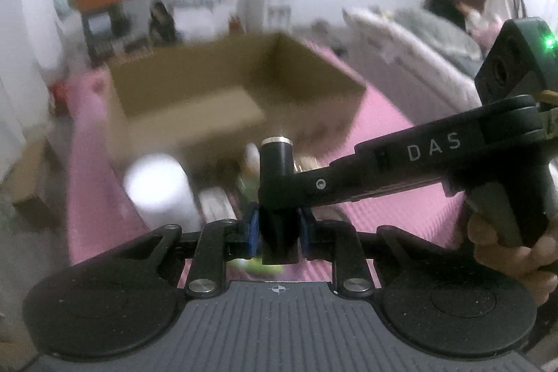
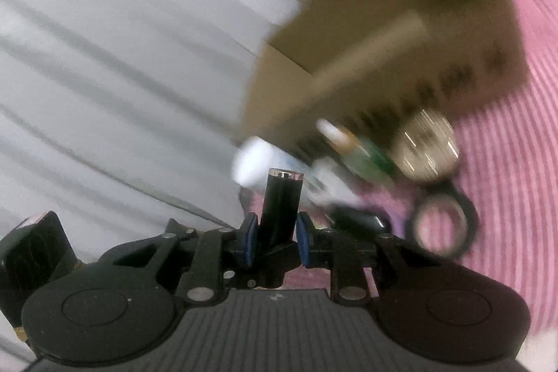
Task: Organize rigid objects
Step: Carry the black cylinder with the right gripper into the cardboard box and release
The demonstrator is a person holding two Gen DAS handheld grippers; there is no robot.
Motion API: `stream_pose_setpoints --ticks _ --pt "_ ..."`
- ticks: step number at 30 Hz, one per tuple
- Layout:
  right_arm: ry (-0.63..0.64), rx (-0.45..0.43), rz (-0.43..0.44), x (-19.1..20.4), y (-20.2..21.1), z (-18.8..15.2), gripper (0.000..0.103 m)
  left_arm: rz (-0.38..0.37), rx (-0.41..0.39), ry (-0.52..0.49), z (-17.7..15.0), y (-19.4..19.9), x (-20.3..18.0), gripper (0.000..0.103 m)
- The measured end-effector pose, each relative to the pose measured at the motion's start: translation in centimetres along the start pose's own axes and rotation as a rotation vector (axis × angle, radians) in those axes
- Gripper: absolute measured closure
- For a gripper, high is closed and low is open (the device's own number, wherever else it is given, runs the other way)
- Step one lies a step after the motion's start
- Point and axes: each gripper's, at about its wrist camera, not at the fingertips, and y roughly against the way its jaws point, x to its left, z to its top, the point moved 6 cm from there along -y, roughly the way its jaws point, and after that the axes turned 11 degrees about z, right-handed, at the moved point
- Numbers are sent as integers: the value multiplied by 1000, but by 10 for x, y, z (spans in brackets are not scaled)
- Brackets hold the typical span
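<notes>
Motion blur smears most of both views, so the small items on the pink mat (image 1: 383, 142) near the open cardboard box (image 1: 223, 93) are hard to name, and nothing can be made out inside the box. Both the left hand-held gripper (image 1: 279, 225) and the right hand-held gripper (image 2: 277, 241) are clamped on one black cylinder (image 1: 278, 159). It is held above the mat just before the box, its long axis pointing away from the cameras, silver-rimmed end farthest.

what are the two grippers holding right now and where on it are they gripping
Both hold one black cylinder with a silver cap. The left gripper clamps its lower end; the right gripper clamps its middle, from the side.
</notes>
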Motion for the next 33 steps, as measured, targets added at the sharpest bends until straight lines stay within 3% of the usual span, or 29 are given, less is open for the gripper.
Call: stream_pose_setpoints --ticks 4,8,11,16,25,33 --pt "103 -1 47 35 -7 39 77 12 -47 58 40 10 26 82" --pt "146 48 86 52 -30 90 78 10 -23 134 81 -4 55 82" --pt "147 98 71 49 -57 128 78 24 39 163 103 -37 72 82" --pt "35 199 14 10 -111 174 78 70 163 169 110 -94 90 82" --pt "-126 332 -68 -58 -179 197 77 159 300 127 108 -153 106 81" --pt "-152 360 -117 -79 -207 205 76 227 311 84 111 -170 110 79"
